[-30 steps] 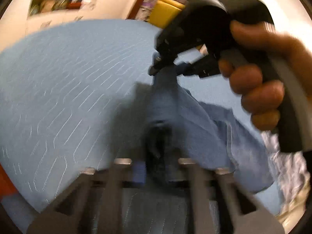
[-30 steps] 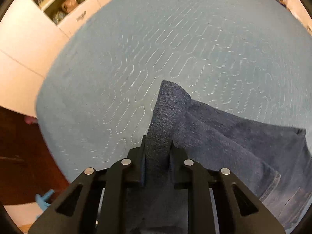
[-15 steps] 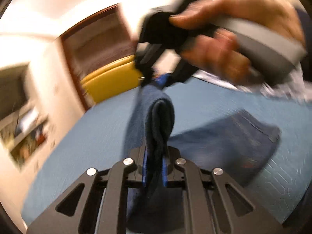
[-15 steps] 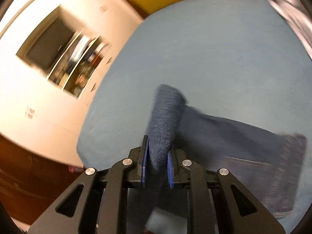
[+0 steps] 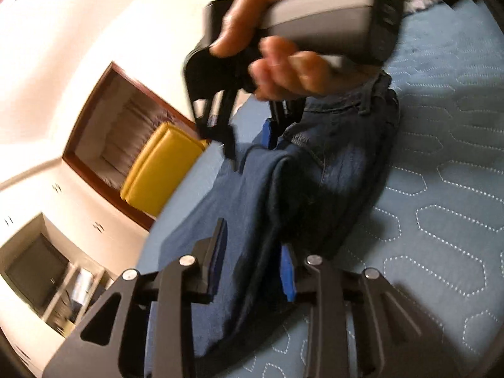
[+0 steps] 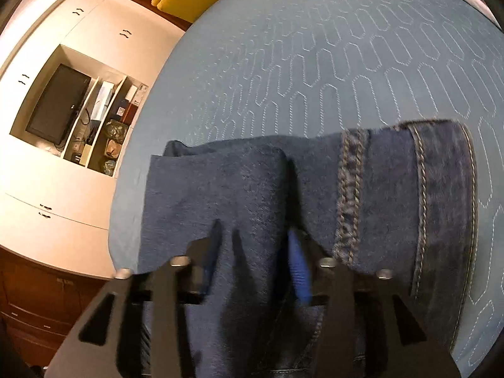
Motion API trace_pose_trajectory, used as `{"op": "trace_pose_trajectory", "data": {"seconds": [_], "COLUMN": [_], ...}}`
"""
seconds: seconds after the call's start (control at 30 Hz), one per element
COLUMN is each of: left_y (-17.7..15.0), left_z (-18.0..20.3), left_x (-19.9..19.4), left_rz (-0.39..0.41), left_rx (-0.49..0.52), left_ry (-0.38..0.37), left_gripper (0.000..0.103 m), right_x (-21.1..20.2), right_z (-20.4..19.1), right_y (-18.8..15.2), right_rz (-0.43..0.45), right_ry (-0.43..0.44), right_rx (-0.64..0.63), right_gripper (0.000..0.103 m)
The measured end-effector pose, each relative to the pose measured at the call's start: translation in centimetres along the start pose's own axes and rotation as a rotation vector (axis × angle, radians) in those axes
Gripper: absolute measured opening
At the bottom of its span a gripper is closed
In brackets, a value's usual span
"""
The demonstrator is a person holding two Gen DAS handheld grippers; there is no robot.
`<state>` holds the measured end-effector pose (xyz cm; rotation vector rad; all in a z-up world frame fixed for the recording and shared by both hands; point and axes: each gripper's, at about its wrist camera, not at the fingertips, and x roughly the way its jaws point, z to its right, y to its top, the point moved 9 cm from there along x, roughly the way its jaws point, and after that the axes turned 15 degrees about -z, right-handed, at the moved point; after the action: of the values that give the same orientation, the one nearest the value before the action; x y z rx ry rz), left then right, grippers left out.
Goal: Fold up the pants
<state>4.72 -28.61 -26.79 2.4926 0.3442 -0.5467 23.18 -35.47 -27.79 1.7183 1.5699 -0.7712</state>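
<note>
Dark blue denim pants point(image 5: 330, 170) lie folded over on the light blue quilted bed cover point(image 5: 456, 189). My left gripper point(image 5: 252, 252) is open, its blue pads standing apart on either side of a ridge of denim. In the right wrist view my right gripper point(image 6: 255, 245) is open as well, with the folded pants point(image 6: 378, 204) spread flat under and between its fingers. A stitched hem shows on the right. In the left wrist view a hand point(image 5: 283, 72) holds the right gripper point(image 5: 249, 138) above the far end of the pants, jaws apart.
The bed cover point(image 6: 315, 47) stretches bare beyond the pants. A yellow seat point(image 5: 157, 170) stands past the bed's far edge by a wooden doorframe. A cream wall unit with a dark screen point(image 6: 56, 104) and cluttered shelves is to the left.
Both grippers, shut on raised folds of denim before, have swung down to the bed and opened. The pants now lie folded on the cover.
</note>
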Motion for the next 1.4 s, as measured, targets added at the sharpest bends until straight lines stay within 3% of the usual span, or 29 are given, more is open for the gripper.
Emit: {"op": "trace_pose_trajectory", "data": {"seconds": [0.03,0.07,0.1,0.13,0.2,0.3,0.47,0.67,0.87,1.17,1.27,1.33,1.4], "left_y": [0.4,0.5,0.4,0.2,0.3,1.3,4.4,7.0,6.4,6.7,6.7,6.9,7.2], "left_z": [0.7,1.0,1.1,1.1,0.5,-0.7,0.7,4.2,6.8,8.7,8.4,8.2,8.0], "left_x": [-0.3,-0.3,-0.3,-0.6,-0.5,-1.4,-2.3,-1.9,-1.2,-1.1,-0.6,-0.9,-1.5], "left_rz": [-0.002,-0.004,-0.001,0.005,0.003,0.027,0.087,0.128,0.103,0.084,0.072,0.071,0.084], "left_rx": [0.012,0.023,0.039,0.053,0.054,0.048,0.111,0.201,0.257,0.266,0.248,0.226,0.213], "left_ry": [0.002,-0.001,-0.003,0.013,0.012,0.05,0.059,0.04,0.025,0.014,-0.007,-0.041,-0.043], "left_gripper": [0.032,0.022,0.013,0.012,0.011,0.011,0.01,0.01,0.01,0.01,0.011,0.018,0.035], "right_x": [-0.1,0.2,0.4,0.8,1.0,-0.9,-5.2,-7.5,-7.6,-7.3,-7.1,-7.1,-8.3], "right_z": [-0.3,-0.7,-0.8,-1.1,-1.9,-3.3,-2.3,2.5,4.5,6.1,6.6,6.8,6.4], "right_y": [0.3,0.9,1.1,1.4,1.6,1.9,1.9,1.2,0.7,0.4,0.2,0.0,-0.2], "right_rz": [0.012,0.01,0.001,-0.009,-0.015,0.012,0.046,0.065,0.065,0.094,0.11,0.12,0.155], "right_ry": [-0.01,-0.014,-0.019,-0.034,-0.087,-0.07,-0.105,-0.084,-0.06,-0.023,-0.075,-0.105,-0.124], "right_rx": [-0.009,-0.012,-0.01,-0.01,-0.046,-0.086,-0.1,-0.036,-0.045,-0.033,-0.042,-0.027,-0.027], "right_gripper": [0.048,0.048,0.039,0.018,0.015,0.01,0.01,0.01,0.009,0.009,0.013,0.02,0.022]}}
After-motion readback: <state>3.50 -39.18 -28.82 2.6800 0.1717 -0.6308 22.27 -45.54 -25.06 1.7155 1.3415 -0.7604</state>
